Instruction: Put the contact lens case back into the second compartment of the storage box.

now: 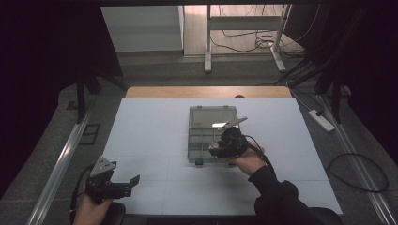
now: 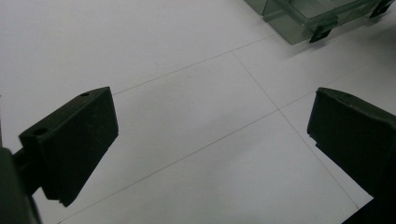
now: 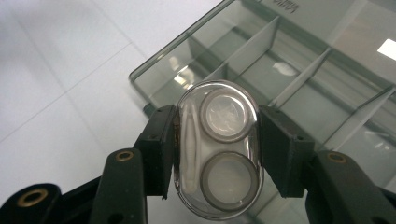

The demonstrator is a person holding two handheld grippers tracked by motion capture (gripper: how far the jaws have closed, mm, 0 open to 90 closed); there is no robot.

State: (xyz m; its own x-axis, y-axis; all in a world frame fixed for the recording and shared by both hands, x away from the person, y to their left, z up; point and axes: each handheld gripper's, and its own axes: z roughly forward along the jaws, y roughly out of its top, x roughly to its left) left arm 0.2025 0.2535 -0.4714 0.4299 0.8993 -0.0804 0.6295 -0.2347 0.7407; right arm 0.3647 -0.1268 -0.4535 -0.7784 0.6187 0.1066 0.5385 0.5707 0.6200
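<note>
step: likely placing clear oval case (image 3: pixel 218 149) into organiser box (image 1: pixel 213 133) | right gripper (image 3: pixel 218 151) fingers clamp case | left gripper (image 2: pixel 210 149) fingers wide apart, empty, over tabletop (image 1: pixel 155 131) | next: pick compartment, lower, release

High view: fixed camera above the near edge of the white table (image 1: pixel 155 140), facing forward and down, far enough to take in the whole top and the floor beyond. Left gripper view: set low over the table (image 2: pixel 187 70), looking along its jaws toward a corner of the compartment box (image 2: pixel 299 21). Right gripper view: close above the same box (image 3: pixel 303 70). All three views share this box (image 1: pixel 202 136) and the surrounding table (image 3: pixel 56 70).
</note>
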